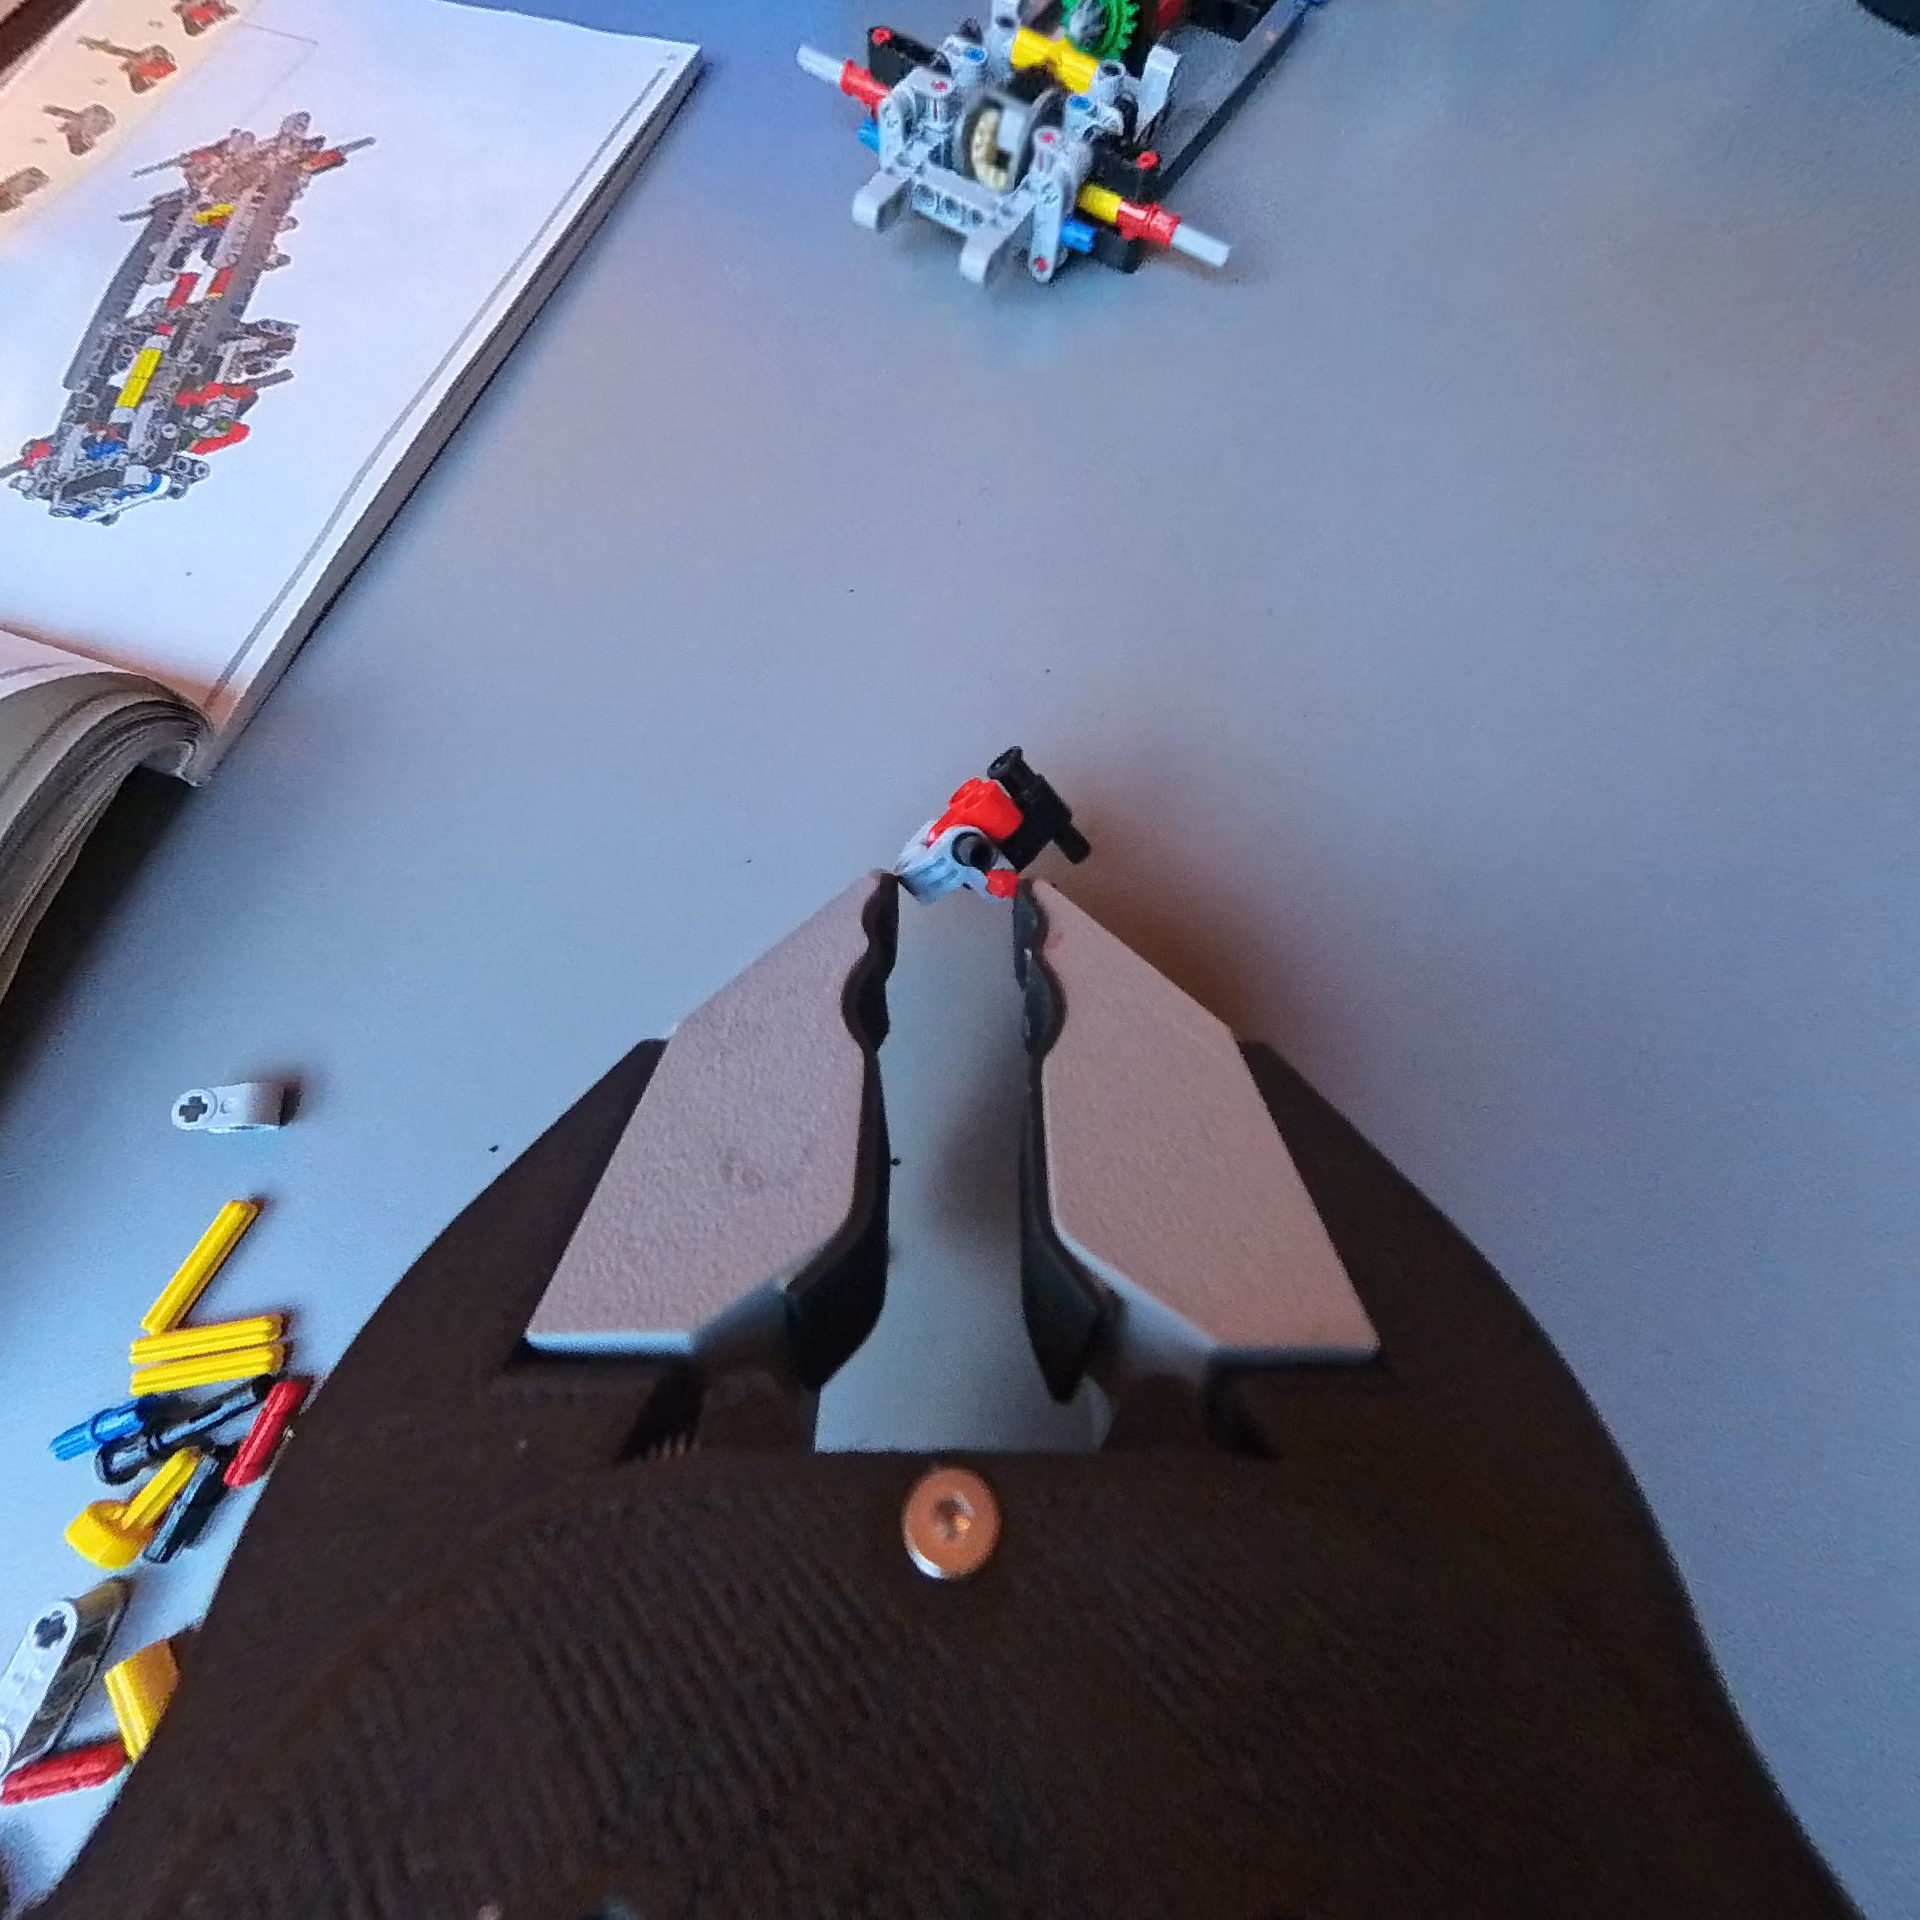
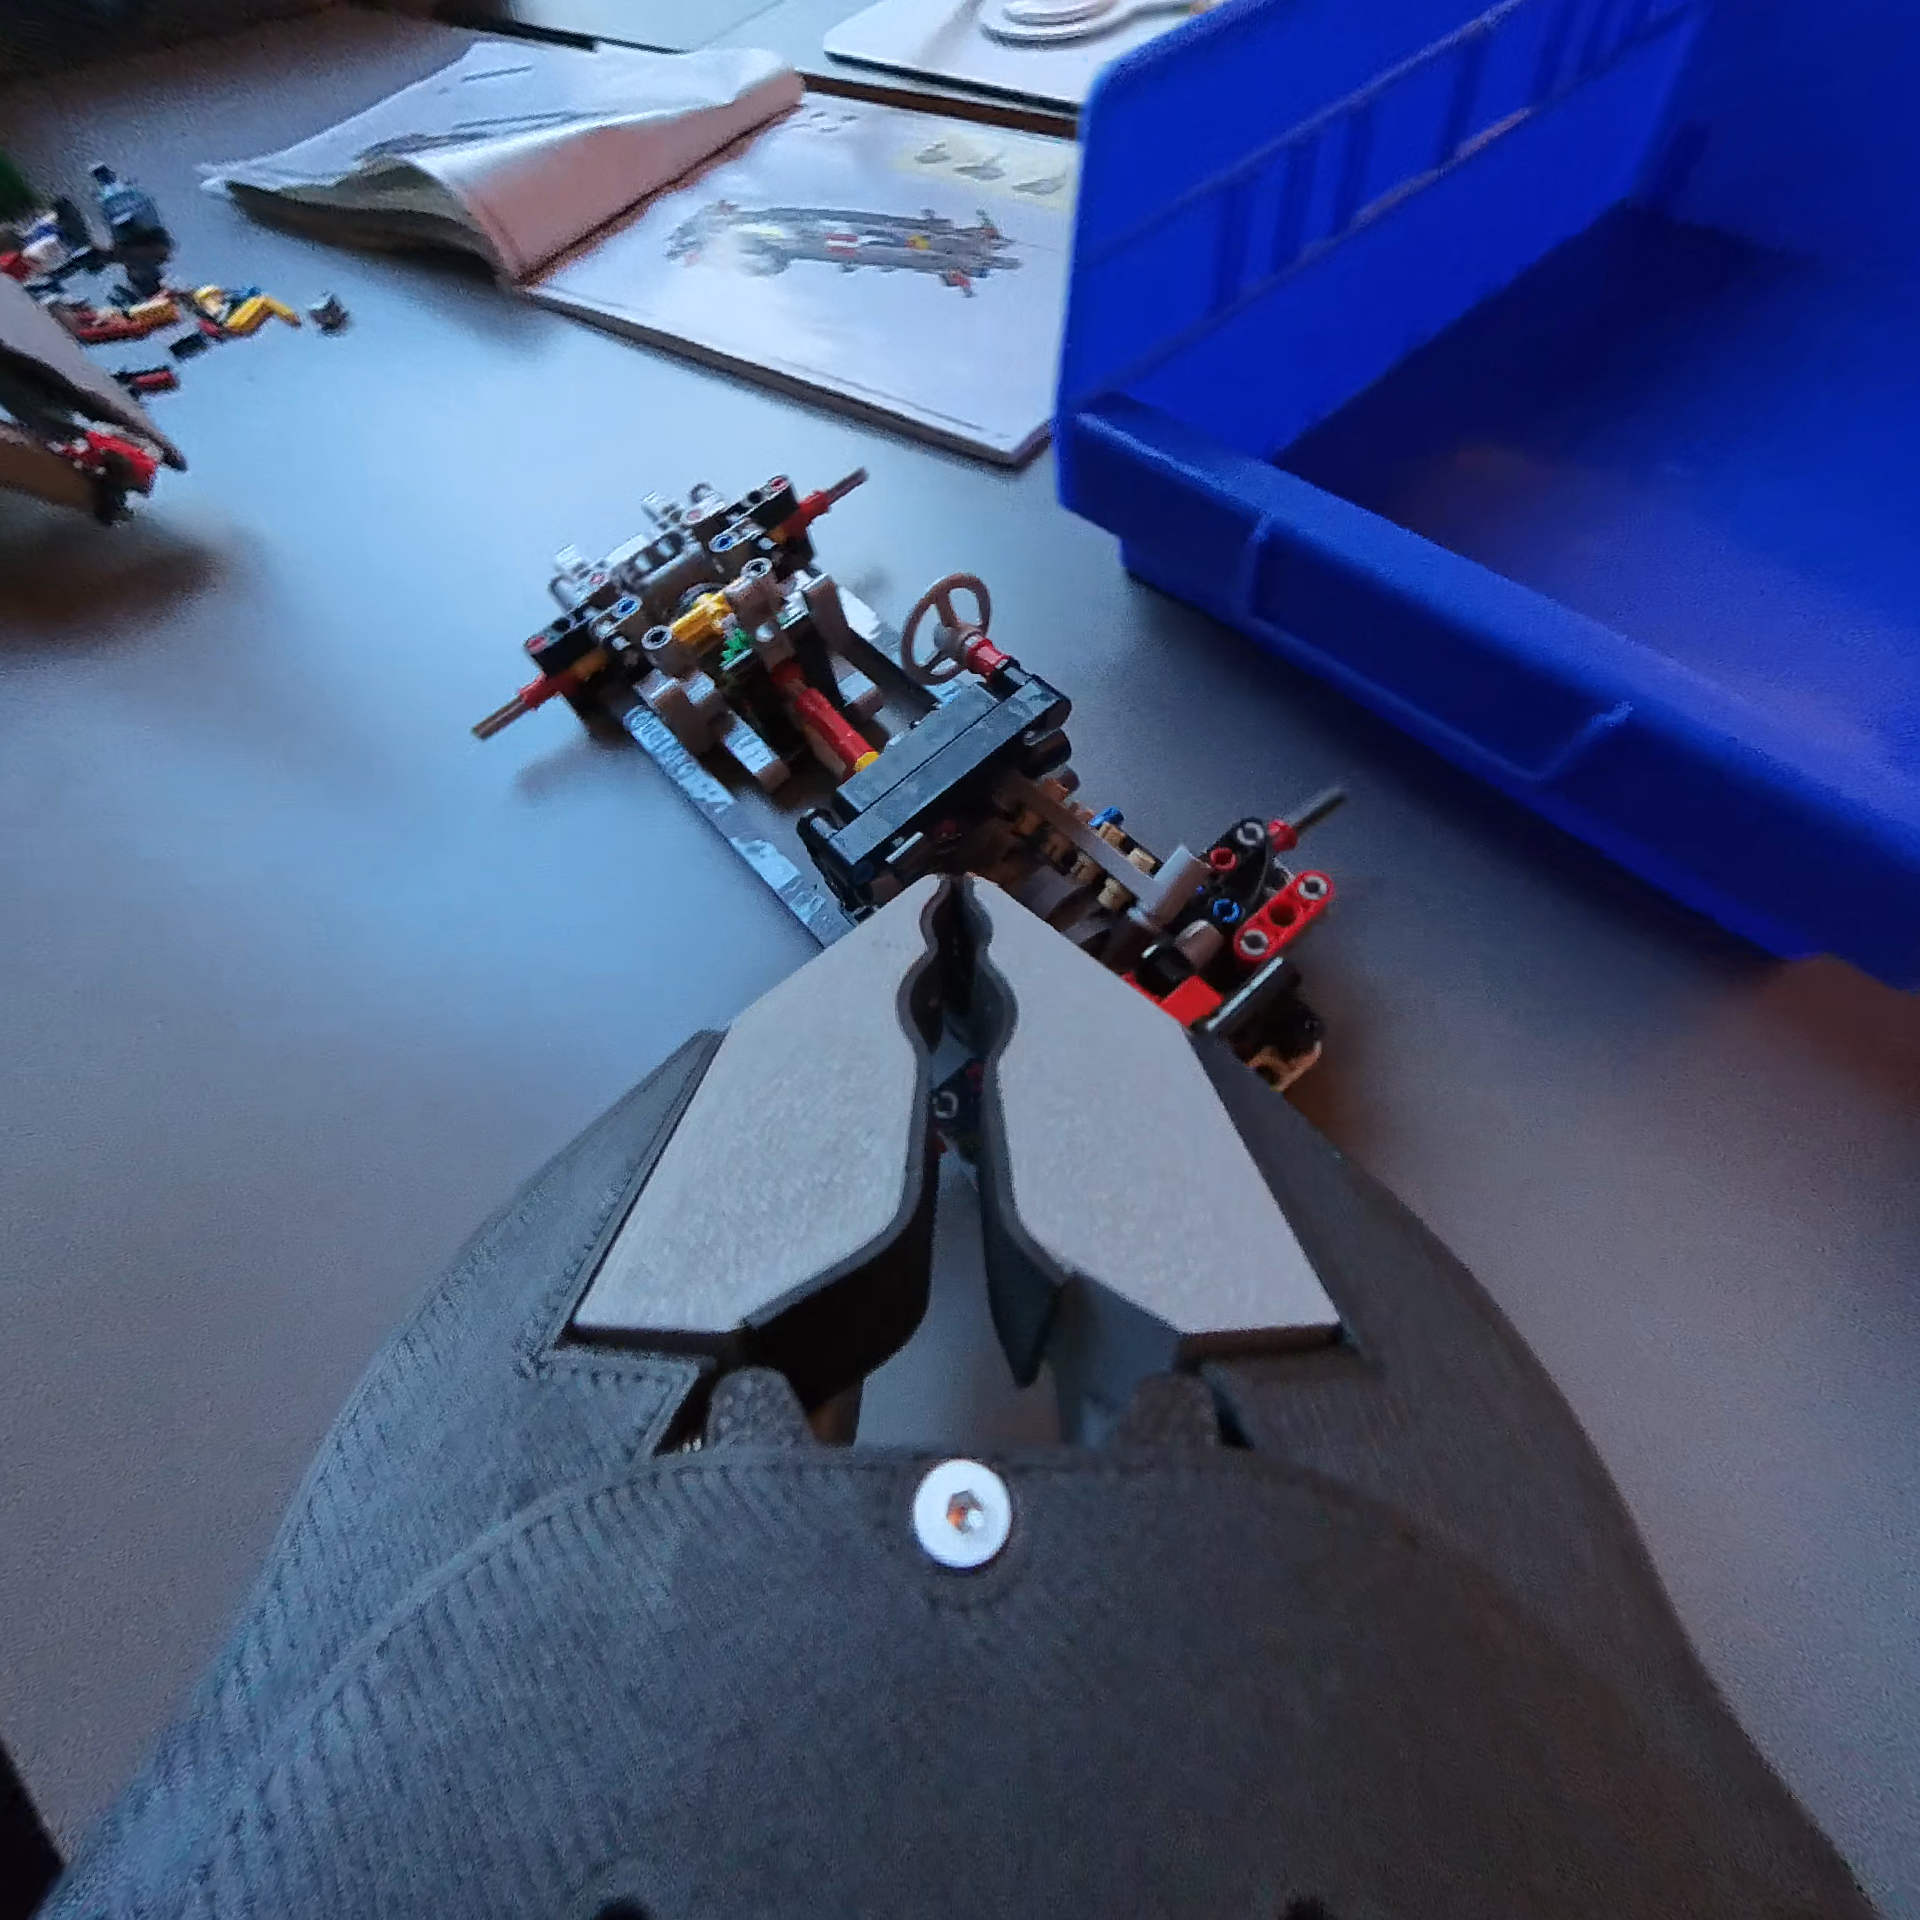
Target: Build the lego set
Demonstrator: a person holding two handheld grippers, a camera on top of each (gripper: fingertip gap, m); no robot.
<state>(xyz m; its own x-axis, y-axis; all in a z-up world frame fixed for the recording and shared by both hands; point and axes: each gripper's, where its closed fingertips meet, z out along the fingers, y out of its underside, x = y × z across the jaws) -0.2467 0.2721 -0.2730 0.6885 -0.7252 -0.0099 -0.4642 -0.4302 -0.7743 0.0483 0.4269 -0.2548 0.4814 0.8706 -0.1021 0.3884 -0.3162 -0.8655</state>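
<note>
My left gripper (image 1: 956, 883) is shut on a small lego sub-assembly (image 1: 987, 831): a light grey connector with red and black pieces. It is held at the fingertips above the grey table (image 1: 1351, 623). The partly built lego chassis (image 1: 1039, 145) lies ahead of it at the far side. In the right wrist view, my right gripper (image 2: 956, 883) is shut, with its tips together and nothing visible between them. It hovers over the near middle of the chassis (image 2: 831, 707), just in front of a black beam (image 2: 956, 758). The left gripper also shows at that view's left edge (image 2: 73, 416).
An open instruction book (image 1: 312, 312) lies at the left, also seen in the right wrist view (image 2: 831, 270). Loose yellow, red, blue and black parts (image 1: 197, 1382) and a grey connector (image 1: 237, 1103) lie at the near left. A blue bin (image 2: 1507, 416) stands right of the chassis. About 35 centimetres separates my left fingertips from my right.
</note>
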